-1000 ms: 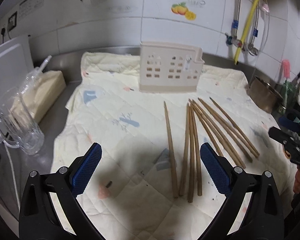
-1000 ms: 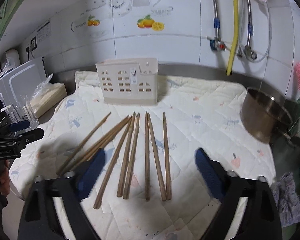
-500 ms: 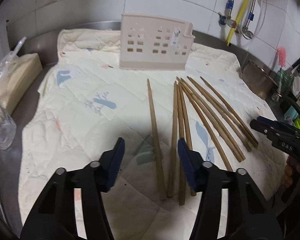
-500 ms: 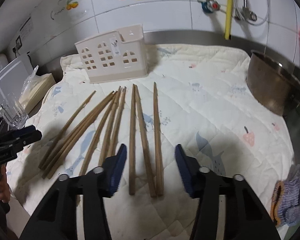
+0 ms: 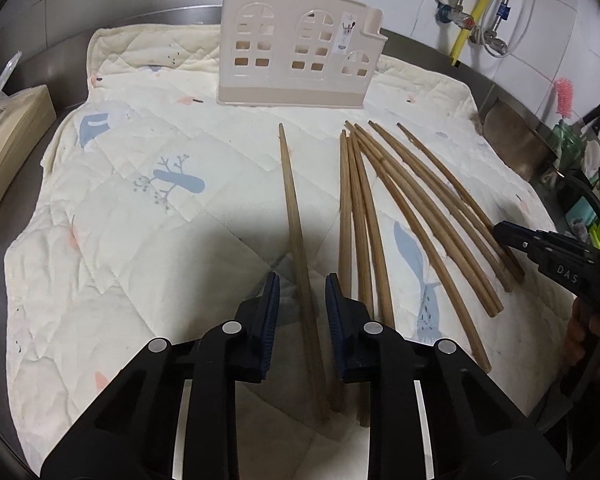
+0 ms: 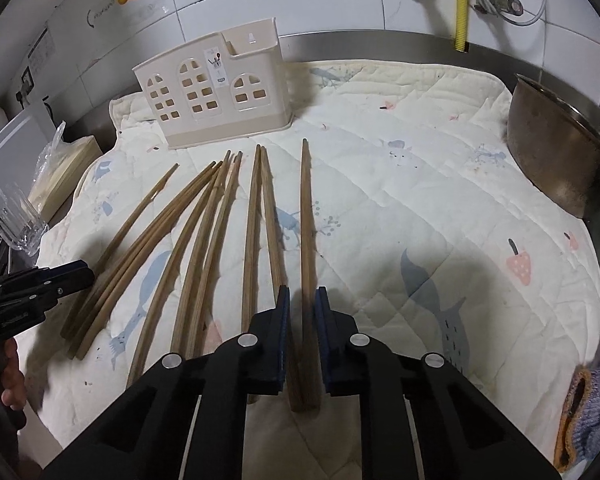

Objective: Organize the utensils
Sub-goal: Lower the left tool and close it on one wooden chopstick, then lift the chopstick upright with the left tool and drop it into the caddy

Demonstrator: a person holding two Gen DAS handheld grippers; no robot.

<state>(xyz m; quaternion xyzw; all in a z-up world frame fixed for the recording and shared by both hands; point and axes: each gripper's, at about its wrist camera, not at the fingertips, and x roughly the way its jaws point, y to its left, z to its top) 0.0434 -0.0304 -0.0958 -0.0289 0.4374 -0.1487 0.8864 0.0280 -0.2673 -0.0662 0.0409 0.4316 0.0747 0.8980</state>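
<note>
While both tools straddle thin brown wooden chopsticks [image 5: 292, 200] lying mid-table, jaws narrowed but not yet clamped, I aim each [image 6: 306, 216] lengthwise toward the beige windowed plastic holder [image 5: 296, 68] at the back edge.

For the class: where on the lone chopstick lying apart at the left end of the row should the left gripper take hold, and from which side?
Grip the lone chopstick on its thick near end, coming from above with the left gripper straddling it. It lies flat on the quilted mat, lengthwise toward the utensil holder, with clear space either side.

Left gripper [image 5: 301, 294] and right gripper [image 6: 302, 307] lowered (narrowly parted).
</note>
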